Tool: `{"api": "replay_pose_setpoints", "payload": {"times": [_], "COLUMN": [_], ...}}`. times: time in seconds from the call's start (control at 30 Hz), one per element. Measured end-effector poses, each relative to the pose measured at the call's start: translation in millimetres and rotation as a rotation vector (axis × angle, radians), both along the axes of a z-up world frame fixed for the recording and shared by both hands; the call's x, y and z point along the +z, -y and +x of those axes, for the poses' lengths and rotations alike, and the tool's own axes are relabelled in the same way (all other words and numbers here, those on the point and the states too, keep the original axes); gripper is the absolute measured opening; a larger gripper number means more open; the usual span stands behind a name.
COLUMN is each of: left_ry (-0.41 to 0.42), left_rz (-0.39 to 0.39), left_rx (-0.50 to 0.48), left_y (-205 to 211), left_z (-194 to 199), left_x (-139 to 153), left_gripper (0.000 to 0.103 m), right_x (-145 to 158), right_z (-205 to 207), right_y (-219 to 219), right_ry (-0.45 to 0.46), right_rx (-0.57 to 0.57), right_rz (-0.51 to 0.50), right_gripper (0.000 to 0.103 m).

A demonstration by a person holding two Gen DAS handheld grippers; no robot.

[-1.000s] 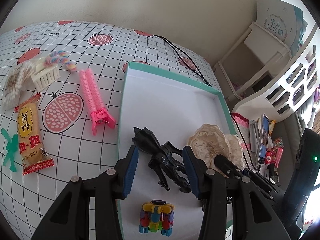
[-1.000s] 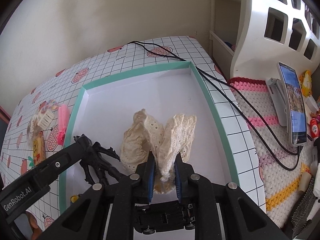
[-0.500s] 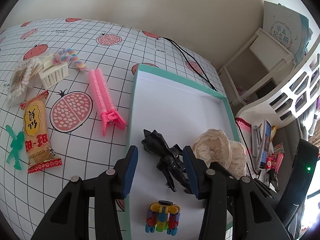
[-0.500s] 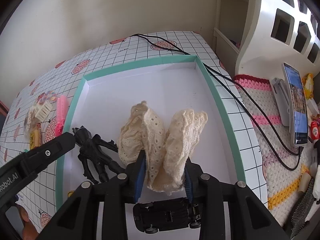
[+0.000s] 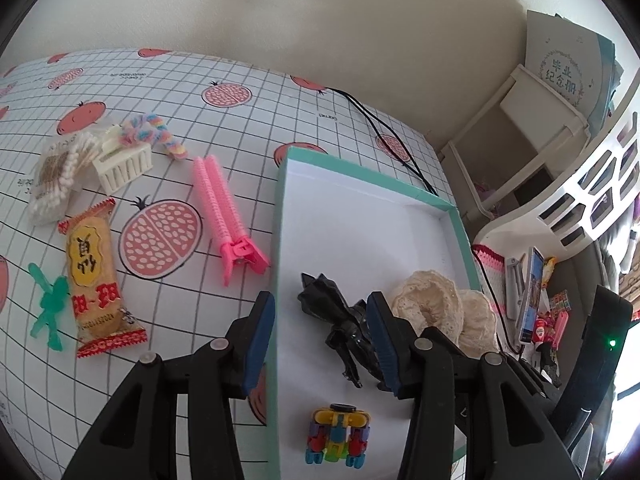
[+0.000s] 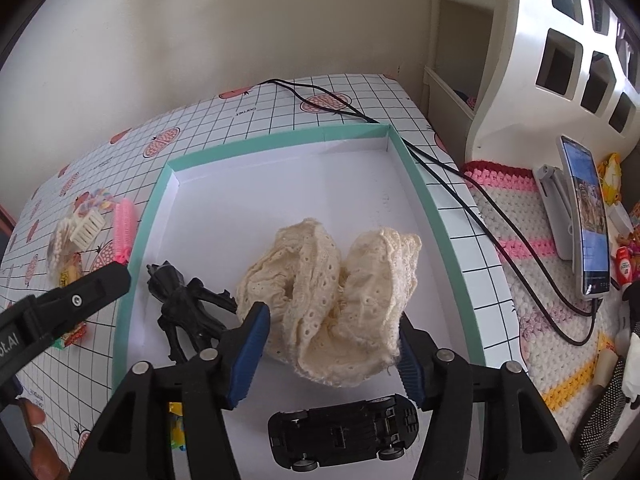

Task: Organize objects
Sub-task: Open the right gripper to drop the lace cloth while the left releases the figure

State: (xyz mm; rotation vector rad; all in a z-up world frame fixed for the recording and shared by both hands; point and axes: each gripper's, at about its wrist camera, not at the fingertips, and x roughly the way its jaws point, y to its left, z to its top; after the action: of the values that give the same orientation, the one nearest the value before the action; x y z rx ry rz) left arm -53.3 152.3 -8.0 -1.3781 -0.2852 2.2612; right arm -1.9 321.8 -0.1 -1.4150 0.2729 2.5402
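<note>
Sitting in the white tray with the teal rim (image 6: pixel 416 168) on the bench (image 5: pixel 240 120), the cream lace fabric (image 6: pixel 340 292) is lying bunched in two folds near the tray's right wall, with the right hand-held gripper (image 6: pixel 328 354) standing wide open around its near edge, blue pads on either side and nothing clamped between them. A black figure toy (image 6: pixel 184 308) is lying just left of the fabric, and a black toy car (image 6: pixel 344 432) is resting upside down close below the gripper. The left hand-held gripper (image 5: pixel 320 340) is also gaping open with nothing held, its left finger hanging over the tray's left rim and its right finger in front of the black figure. A colourful block toy (image 5: pixel 338 436) is sitting in the tray near that gripper. Lying outside the tray on the gridded bench cover are a pink hair clip (image 5: pixel 224 216), a snack packet (image 5: pixel 94 276), a green plastic figure (image 5: pixel 48 312), a white claw clip (image 5: pixel 124 164), a pastel twisted piece (image 5: pixel 156 136) and a bag of cotton swabs (image 5: pixel 60 176). A black cable (image 6: pixel 460 184) is running along the tray's right side toward a phone (image 6: pixel 588 216) on its stand.
</note>
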Motion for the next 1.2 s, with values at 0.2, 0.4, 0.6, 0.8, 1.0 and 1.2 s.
{"api": "replay_pose_setpoints", "payload": {"times": [0.2,0.4,0.6,0.8,1.0,1.2], "left_ry": [-0.01,0.011,0.026,0.029,0.027,0.004], "left_rz": [-0.047,-0.078,-0.093,-0.116,-0.13,-0.14], "left_rx": [0.042,0.096,0.142,0.186,0.202,0.185], "left_y": [10,19,27,32,36,38], "left_z": [-5,-10,-11,-13,-15,-15], "left_x": [1,-5,-9,-12,-13,-9], "left_gripper": [0.064,0.076,0.085,0.088,0.102,0.102], "right_x": [0,0,0,1,1,6], "right_z": [-1,-3,-3,-2,-2,0], "right_y": [5,11,11,11,13,15], "right_ry": [-0.009,-0.015,-0.017,-0.035,-0.039,-0.063], "right_rx": [0.018,0.031,0.036,0.032,0.042,0.033], "right_rz": [0.005,0.007,0.0,0.004,0.004,0.037], "right_gripper": [0.073,0.08,0.088,0.103,0.103,0.103]}}
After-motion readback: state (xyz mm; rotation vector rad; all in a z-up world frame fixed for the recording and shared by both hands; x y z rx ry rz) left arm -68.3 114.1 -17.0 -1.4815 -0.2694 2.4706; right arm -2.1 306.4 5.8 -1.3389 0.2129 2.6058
